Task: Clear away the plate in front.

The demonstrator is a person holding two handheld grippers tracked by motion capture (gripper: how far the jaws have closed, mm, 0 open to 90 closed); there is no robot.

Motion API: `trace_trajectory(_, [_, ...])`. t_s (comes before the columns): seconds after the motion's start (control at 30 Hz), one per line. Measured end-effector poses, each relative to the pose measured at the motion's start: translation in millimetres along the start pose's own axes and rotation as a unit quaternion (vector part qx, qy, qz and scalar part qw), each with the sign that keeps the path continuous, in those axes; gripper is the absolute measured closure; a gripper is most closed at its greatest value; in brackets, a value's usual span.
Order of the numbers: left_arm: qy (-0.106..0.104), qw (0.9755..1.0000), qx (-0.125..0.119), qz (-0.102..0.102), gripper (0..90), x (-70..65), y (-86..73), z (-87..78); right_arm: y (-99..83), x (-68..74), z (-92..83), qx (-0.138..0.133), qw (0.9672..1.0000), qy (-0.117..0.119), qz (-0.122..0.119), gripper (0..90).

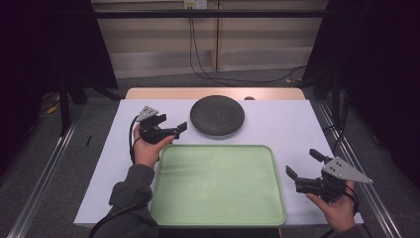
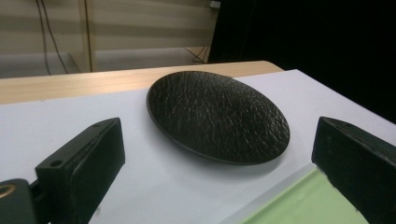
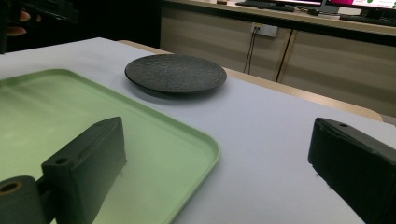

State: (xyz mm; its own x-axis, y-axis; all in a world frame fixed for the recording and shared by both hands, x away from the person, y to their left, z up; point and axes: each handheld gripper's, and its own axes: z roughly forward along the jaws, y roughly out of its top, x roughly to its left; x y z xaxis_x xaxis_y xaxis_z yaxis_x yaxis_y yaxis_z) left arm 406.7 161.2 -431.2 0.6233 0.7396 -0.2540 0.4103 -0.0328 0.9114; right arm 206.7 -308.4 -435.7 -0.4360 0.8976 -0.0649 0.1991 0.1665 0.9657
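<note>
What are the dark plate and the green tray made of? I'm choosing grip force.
Dark plate: probably stoneware or slate-look ceramic, matte; its pebbled surface barely reflects. Green tray: likely moulded plastic, smooth, semi-gloss; soft sheen, rounded raised rim.

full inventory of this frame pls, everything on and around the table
plate: 1, black, textured, far centre of table, empty
tray: 1, pale green, near centre, empty
table cover: 1, white, under plate and tray
table: 1, wood edge showing at far side
cables: several, black, on floor and wall behind
left gripper: 1, black, open, by tray's far left corner
right gripper: 1, black, open, right of tray
hands: 2, holding grippers
</note>
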Motion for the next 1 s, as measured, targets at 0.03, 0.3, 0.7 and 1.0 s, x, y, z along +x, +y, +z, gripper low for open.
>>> trace_trajectory(0.03, [0.006,1.0000,0.004,0.003,2.4,1.4,0.4,3.8,0.2,0.2,-0.1,-0.001,1.0000,0.002,0.002,3.8])
trace_trajectory(0.3, [0.004,0.9992,0.025,-0.030,1.4,13.5,2.9,28.4,-0.2,1.1,-1.1,0.001,1.0000,0.003,0.001,3.8])
trace_trajectory(0.7, [0.020,0.9973,0.041,-0.057,2.5,27.5,22.6,60.5,-2.4,7.1,-3.3,0.007,0.9999,0.008,-0.005,4.1])
trace_trajectory(1.0, [0.026,0.9965,0.050,-0.062,7.8,35.4,33.6,80.9,0.6,11.0,3.2,0.006,0.9998,0.014,-0.010,4.4])
